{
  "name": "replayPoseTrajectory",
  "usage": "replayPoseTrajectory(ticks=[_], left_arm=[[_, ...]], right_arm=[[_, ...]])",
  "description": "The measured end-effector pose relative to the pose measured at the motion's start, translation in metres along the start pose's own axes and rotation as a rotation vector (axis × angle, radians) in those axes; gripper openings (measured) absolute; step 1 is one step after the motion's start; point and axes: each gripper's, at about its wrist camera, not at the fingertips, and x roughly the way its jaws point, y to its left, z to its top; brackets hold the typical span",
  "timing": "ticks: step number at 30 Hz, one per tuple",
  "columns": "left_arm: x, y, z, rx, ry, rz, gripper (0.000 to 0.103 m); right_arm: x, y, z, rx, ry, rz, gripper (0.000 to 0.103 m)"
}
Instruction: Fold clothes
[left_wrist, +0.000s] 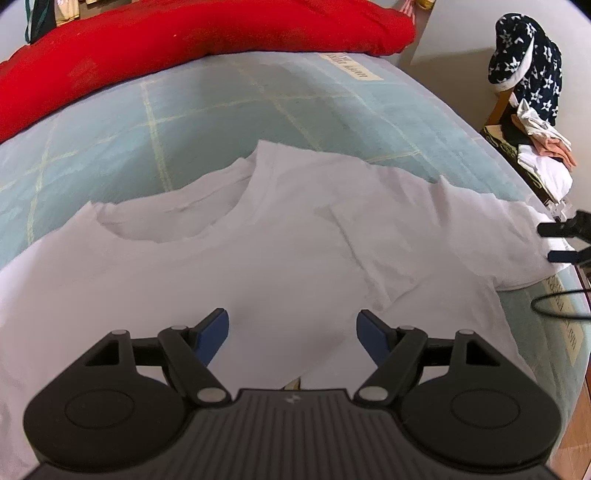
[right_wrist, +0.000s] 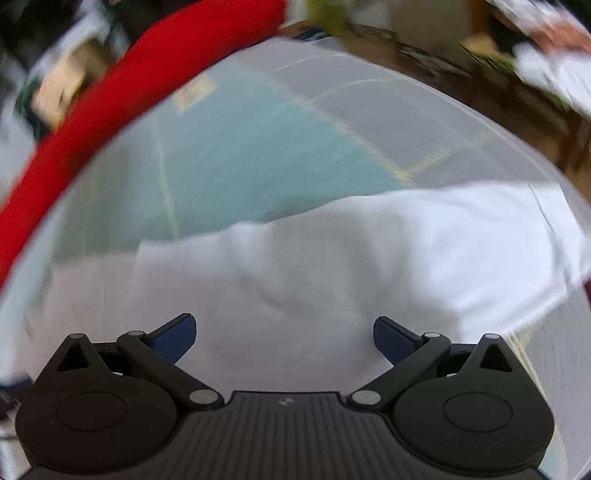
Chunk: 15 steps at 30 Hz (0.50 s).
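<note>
The white T-shirt (left_wrist: 280, 258) lies spread on the bed (left_wrist: 207, 122), its neckline toward the red pillow (left_wrist: 184, 40) at the bed's far side, and one sleeve reaches out to the right edge of the mattress. Everything I place here is read off that shirt.

Over the shirt's near left part hangs my left gripper (left_wrist: 292, 334), tilted down at the cloth. Its fingers (left_wrist: 216, 332) stand wide apart with nothing between them; the fabric below is free of them as far as I can see. Past the shirt's middle there is a loose fold and a diagonal crease running toward the right sleeve. At that sleeve's tip my right gripper (right_wrist: 284, 338) shows from the side in the left view, and in its own blurred view the fingers (right_wrist: 177, 338) also stand apart and empty, above the shirt's right part.

As I judge it, the step in hand is taking hold for the first fold. To do it well I should pinch both layers at matching points on one side, shoulder and hem, close only once cloth sits fully between the pads, then lift just clear of the bed and carry the edge across evenly, so the crease by the sleeve smooths out rather than gets folded in.
</note>
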Motion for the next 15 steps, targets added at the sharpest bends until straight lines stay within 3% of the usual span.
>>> replayPoseTrajectory(ticks=[3, 7, 11, 15], left_arm=[[0.003, -0.006, 0.005, 0.014, 0.001, -0.006, 0.077], [0.008, -0.015, 0.008, 0.037, 0.012, -0.008, 0.077], [0.01, -0.023, 0.012, 0.049, 0.019, -0.022, 0.077], [0.013, -0.033, 0.018, 0.062, 0.028, -0.046, 0.077]], right_arm=[[-0.005, -0.024, 0.01, 0.093, -0.07, 0.018, 0.103], [0.001, -0.054, 0.02, 0.176, -0.078, 0.013, 0.103], [-0.023, -0.079, 0.019, 0.269, -0.139, 0.021, 0.103], [-0.041, -0.111, 0.005, 0.454, -0.192, 0.121, 0.103]])
